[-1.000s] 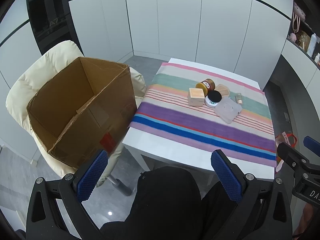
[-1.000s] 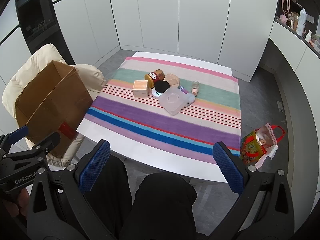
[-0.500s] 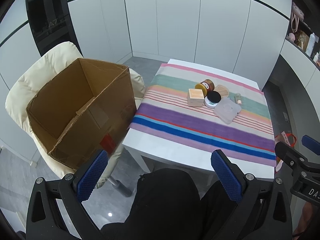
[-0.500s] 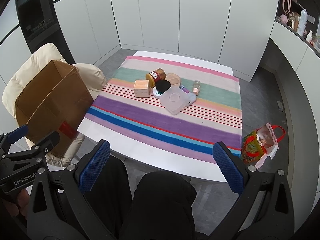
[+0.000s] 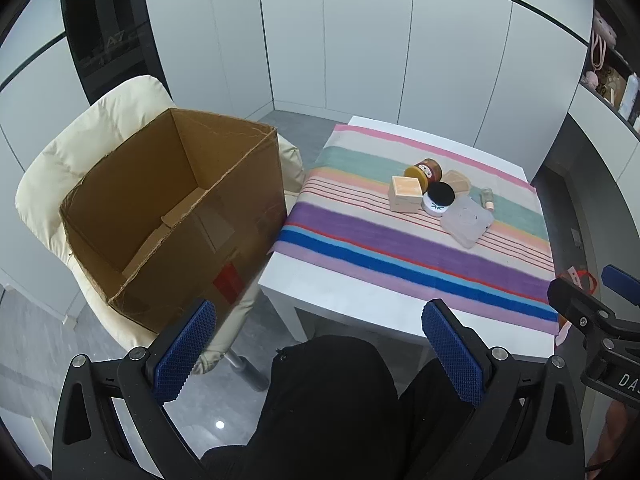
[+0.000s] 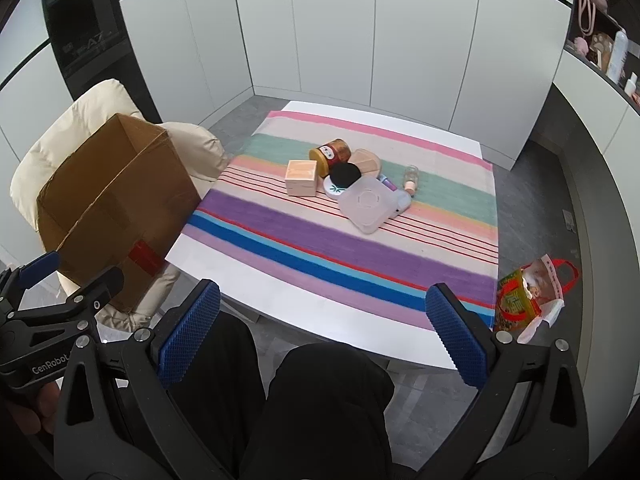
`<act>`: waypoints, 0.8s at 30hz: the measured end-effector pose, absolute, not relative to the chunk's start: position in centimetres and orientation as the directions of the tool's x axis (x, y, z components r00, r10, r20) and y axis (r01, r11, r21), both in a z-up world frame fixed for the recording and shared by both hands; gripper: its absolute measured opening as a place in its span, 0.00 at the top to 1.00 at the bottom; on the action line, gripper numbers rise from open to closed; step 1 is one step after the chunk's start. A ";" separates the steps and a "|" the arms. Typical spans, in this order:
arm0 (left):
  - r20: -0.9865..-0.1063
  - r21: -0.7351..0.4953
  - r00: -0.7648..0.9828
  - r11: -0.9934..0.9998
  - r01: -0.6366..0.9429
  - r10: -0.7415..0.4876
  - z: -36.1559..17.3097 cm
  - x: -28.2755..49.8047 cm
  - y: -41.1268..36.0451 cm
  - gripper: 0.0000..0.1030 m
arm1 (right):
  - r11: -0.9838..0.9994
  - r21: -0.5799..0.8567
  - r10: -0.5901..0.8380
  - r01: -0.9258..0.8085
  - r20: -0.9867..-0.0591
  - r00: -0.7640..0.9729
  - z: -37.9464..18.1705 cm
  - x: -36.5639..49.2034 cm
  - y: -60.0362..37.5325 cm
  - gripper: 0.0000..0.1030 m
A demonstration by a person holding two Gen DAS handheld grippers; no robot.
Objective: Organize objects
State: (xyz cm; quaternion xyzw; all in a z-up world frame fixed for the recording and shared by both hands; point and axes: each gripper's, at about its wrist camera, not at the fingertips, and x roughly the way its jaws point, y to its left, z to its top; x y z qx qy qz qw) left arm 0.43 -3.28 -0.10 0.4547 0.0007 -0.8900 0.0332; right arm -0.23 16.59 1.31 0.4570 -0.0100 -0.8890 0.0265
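Observation:
A cluster of small items lies on the striped cloth (image 6: 360, 256) of a white table: a peach square box (image 6: 302, 177), an amber jar with a yellow lid (image 6: 330, 153) on its side, a round white tub with a black lid (image 6: 343, 180), a clear square container (image 6: 370, 204), a beige compact (image 6: 365, 160) and a small bottle (image 6: 410, 179). The same peach box (image 5: 405, 199) and clear container (image 5: 466, 220) show in the left wrist view. An open cardboard box (image 5: 172, 216) sits on a cream chair. My left gripper (image 5: 318, 354) and right gripper (image 6: 322, 334) hang open over the person's lap, well short of the items.
The cream padded chair (image 5: 86, 136) holding the cardboard box (image 6: 114, 204) stands left of the table. A colourful bag (image 6: 528, 296) lies on the floor to the table's right. White cabinet walls run behind, with shelves of small things at the upper right. Dark trousers fill the foreground.
Both views have drifted slightly; the table and box sit a little further off. Nothing on the table has moved and both grippers stay open.

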 end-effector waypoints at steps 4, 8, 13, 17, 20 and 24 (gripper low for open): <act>-0.810 0.027 -0.584 -0.997 0.069 -0.062 -0.1 0.6 -4.0 0.00 | -0.998 0.043 -0.066 0.053 -0.813 -0.578 1.3 -0.6 15.9 0.00; -0.811 0.023 -0.582 -0.997 0.076 -0.063 -0.1 0.6 -4.6 0.00 | -0.997 0.046 -0.074 0.063 -0.813 -0.577 1.2 -0.7 15.4 0.00; -0.810 0.019 -0.583 -0.996 0.084 -0.065 -0.1 0.6 -5.1 0.00 | -0.996 0.045 -0.083 0.079 -0.813 -0.576 1.3 -0.9 14.8 0.00; -0.810 0.015 -0.583 -0.996 0.092 -0.066 0.0 0.6 -5.5 0.00 | -0.995 0.044 -0.087 0.088 -0.814 -0.574 1.2 -1.0 14.5 0.00; -0.809 0.014 -0.584 -0.995 0.095 -0.067 0.0 0.6 -5.6 0.00 | -0.995 0.044 -0.088 0.090 -0.814 -0.574 1.2 -1.1 14.4 0.00; -0.810 0.015 -0.583 -0.995 0.095 -0.068 0.0 0.5 -5.6 0.00 | -0.995 0.042 -0.085 0.088 -0.813 -0.576 1.2 -1.1 14.3 0.00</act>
